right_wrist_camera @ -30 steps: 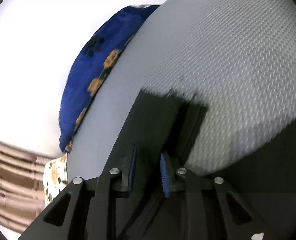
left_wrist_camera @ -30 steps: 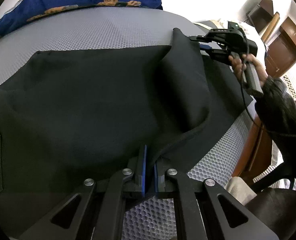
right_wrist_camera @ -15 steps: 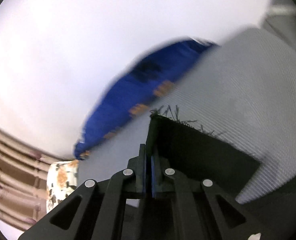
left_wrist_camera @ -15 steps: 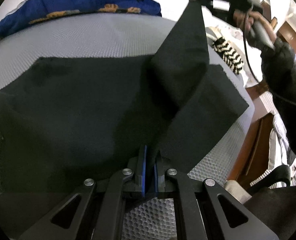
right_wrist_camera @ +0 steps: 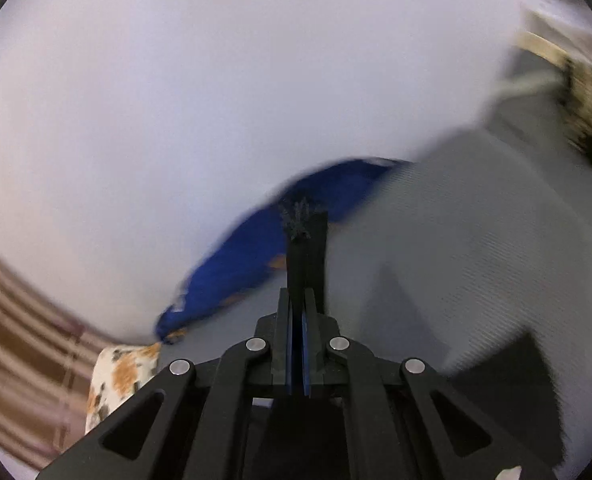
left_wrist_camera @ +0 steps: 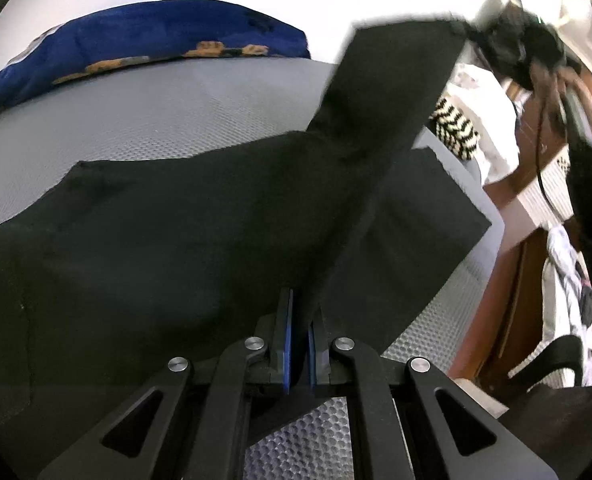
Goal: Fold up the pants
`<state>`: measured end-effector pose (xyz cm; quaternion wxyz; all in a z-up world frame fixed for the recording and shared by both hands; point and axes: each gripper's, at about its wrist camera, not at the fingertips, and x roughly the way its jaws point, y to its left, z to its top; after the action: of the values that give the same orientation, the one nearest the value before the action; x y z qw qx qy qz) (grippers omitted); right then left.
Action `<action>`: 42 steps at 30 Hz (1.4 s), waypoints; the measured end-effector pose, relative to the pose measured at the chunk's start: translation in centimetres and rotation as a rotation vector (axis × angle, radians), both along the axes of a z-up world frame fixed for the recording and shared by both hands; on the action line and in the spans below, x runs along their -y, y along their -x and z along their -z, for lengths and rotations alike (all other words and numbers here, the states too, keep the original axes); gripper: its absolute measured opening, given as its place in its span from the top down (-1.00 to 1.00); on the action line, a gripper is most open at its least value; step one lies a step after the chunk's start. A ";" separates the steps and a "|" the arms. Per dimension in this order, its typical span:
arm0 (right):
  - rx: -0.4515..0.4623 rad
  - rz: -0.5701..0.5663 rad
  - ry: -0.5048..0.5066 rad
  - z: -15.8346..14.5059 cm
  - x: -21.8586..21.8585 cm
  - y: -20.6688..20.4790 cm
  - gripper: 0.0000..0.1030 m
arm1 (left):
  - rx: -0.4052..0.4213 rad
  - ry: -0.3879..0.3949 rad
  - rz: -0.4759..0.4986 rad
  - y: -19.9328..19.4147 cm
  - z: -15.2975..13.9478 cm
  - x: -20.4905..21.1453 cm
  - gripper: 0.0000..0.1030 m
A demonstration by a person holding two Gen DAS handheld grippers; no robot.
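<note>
- your left claw (left_wrist_camera: 299, 336) is pinched tight on the near edge of the pants (left_wrist_camera: 168, 232); its jaws have black cloth between them, low, right at the bed (left_wrist_camera: 200, 108)
- your right claw (right_wrist_camera: 296, 344) is clamped on a frayed cuff (right_wrist_camera: 302, 216); in the left view it sits high on the right side, the leg (left_wrist_camera: 384, 104) hanging from it as a taut strip
- so the thing that matters: the raised leg runs on a slant from the left claw up and away to the right claw, and the rest of the pants lies flat to the left of that line; I'd guess the cuff has to swing over to the left, across the flat part, with the left claw as the hinge
- right hand is the one with room to travel; left is nearer the body of the pants and looks like the anchor
- second leg (left_wrist_camera: 428, 240) lies flat underneath, out to the right, near the bed's edge; watch it doesn't drag
- surface is a grey mesh mattress; blue pillow (left_wrist_camera: 148, 44) at the far end, well clear of the cloth
- room: white wall behind, wooden furniture and a striped cloth (left_wrist_camera: 454, 128) off to the right; right view is blurry, so not much more to tell
</note>
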<state>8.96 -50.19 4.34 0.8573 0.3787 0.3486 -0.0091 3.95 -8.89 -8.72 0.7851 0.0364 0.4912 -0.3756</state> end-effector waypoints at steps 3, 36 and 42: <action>-0.108 0.127 -0.050 5.4 3.5 5.5 0.92 | 0.012 -0.033 0.037 0.3 0.3 0.8 0.88; -0.313 0.328 -0.110 16.4 6.6 18.7 0.93 | -0.022 -0.127 0.200 1.6 2.2 1.9 0.86; -0.375 0.347 -0.103 17.5 6.8 18.6 0.95 | -0.070 -0.100 0.202 1.6 2.0 1.0 0.55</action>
<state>-9.63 -57.03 -13.13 0.7429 0.4675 0.4314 -0.2083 2.36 -9.92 -10.69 0.7228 0.1115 0.5303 -0.4289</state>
